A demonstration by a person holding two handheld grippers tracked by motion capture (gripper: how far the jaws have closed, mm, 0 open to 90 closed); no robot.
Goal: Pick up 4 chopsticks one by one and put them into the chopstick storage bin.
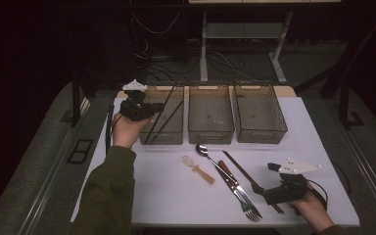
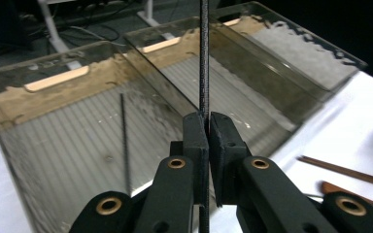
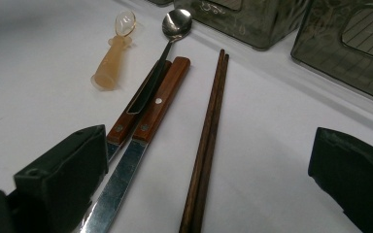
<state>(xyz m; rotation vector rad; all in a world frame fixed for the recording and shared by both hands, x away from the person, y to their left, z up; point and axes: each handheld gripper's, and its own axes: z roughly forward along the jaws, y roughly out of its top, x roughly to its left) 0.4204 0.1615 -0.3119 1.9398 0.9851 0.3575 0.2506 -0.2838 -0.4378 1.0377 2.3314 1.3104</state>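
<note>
Nearest the person, the right gripper point(image 1: 272, 168) hovers with jaws wide apart over the brown chopsticks point(image 3: 206, 141) beside the knives and spoon point(image 3: 175, 24). Farther off, the left gripper point(image 2: 209, 127) pinches a black chopstick point(image 2: 204, 58) over the leftmost bin point(image 1: 178, 100).

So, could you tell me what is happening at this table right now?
A person is sorting utensils into three clear bins. The left gripper has its jaws shut on a black chopstick above the leftmost bin, where another already lies. The right gripper hangs open over the wooden chopsticks, beside the wooden-handled knife, the fork, the metal spoon and a small translucent spoon on the white table.
</note>
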